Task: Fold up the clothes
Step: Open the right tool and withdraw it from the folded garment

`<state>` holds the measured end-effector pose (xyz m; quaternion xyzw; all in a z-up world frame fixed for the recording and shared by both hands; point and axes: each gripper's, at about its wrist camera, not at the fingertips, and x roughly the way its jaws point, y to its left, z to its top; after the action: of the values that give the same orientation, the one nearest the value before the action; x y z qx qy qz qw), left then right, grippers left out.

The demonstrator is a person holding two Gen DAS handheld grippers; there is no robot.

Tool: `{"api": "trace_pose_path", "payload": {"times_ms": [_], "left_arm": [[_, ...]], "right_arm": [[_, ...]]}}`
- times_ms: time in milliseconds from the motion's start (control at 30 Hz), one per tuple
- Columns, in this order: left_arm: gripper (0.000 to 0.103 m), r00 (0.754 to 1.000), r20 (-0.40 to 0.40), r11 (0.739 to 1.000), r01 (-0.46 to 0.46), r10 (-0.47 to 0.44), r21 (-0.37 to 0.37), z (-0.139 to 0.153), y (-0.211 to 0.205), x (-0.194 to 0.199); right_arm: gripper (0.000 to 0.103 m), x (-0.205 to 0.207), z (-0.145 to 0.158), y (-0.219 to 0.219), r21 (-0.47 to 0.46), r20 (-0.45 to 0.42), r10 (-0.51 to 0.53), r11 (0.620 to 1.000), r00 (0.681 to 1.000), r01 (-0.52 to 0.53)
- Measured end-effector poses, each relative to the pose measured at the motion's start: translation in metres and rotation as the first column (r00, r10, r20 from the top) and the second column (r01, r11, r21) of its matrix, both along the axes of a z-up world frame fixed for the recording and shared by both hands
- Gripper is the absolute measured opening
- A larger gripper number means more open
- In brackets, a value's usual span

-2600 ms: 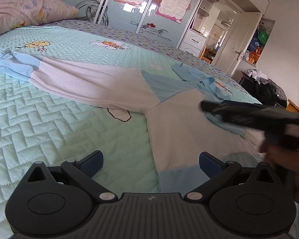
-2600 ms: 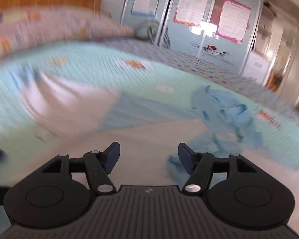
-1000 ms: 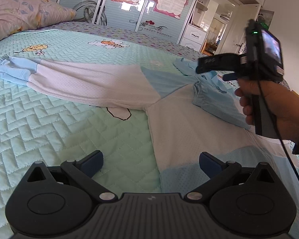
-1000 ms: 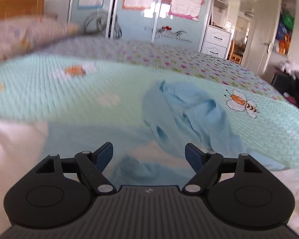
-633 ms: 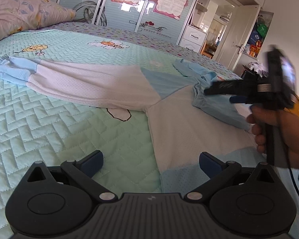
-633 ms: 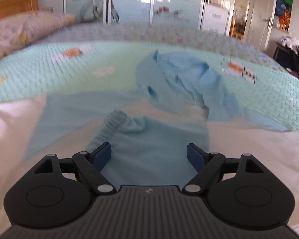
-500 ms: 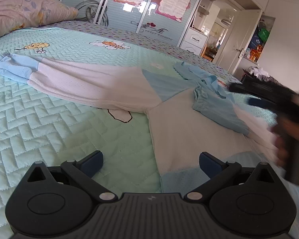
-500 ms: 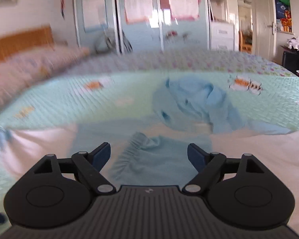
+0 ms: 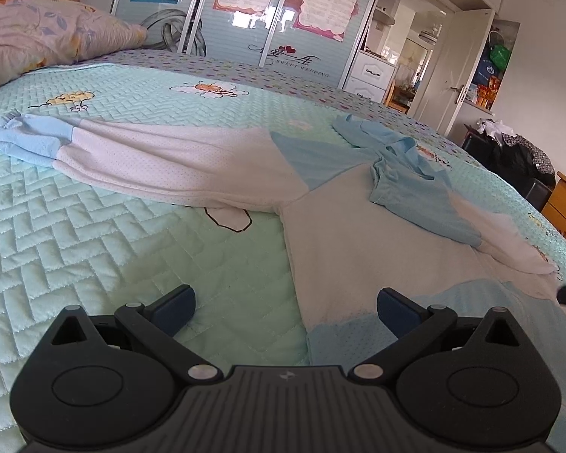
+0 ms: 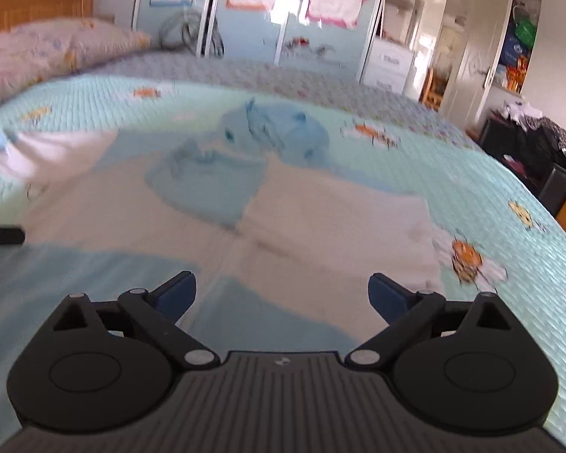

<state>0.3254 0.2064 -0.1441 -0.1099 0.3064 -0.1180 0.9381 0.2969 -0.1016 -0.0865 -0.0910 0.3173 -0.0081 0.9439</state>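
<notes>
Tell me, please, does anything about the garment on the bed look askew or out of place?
Yes. The hood lies bunched at the collar, and the right sleeve is folded in while the left sleeve still stretches straight out across the quilt.

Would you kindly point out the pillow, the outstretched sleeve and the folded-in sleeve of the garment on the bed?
pillow (image 9: 37, 34), left wrist view, on its flowered top face.
outstretched sleeve (image 9: 162, 162), left wrist view, on the white middle stretch.
folded-in sleeve (image 9: 415, 204), left wrist view, on its blue cuff end lying over the white body.
</notes>
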Motion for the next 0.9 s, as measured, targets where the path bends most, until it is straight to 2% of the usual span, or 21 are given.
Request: {"api": "trace_pose_path", "payload": {"times_ms": [133,233,400,600,733,900], "left_arm": [[0.102,1.0,0.015,0.999,-0.009,0.009,-0.038,-0.001,0.006,-0.003],[0.102,0.995,0.023,0.994,-0.094,0.095,-0.064,0.006,0.014,-0.018],[0.102,0.979,0.066,0.98,-0.19,0.193,-0.056,0.02,0.017,-0.085],[0.102,0.959,0.089,0.963,-0.265,0.268,-0.052,0.036,0.018,-0.158],[0.102,0.958,0.098,0.963,-0.266,0.268,-0.031,0.054,0.009,-0.192],[0.102,0.972,0.108,0.978,-0.21,0.207,0.019,0.068,-0.013,-0.215]], "right_arm": [[0.098,-0.014,-0.001,0.006,-0.021,-0.018,0.025,0.999,1.0,-0.026],[0.098,-0.028,0.0,0.001,0.019,-0.028,0.024,1.0,0.999,-0.023],[0.098,-0.054,0.0,-0.016,0.11,-0.026,0.015,0.994,1.0,-0.012],[0.098,-0.08,-0.004,-0.024,0.194,-0.036,0.036,0.981,0.999,-0.029],[0.098,-0.099,-0.004,-0.023,0.224,-0.035,0.07,0.973,0.997,-0.061],[0.098,-0.124,-0.001,-0.023,0.24,-0.015,0.104,0.966,0.994,-0.097]]}}
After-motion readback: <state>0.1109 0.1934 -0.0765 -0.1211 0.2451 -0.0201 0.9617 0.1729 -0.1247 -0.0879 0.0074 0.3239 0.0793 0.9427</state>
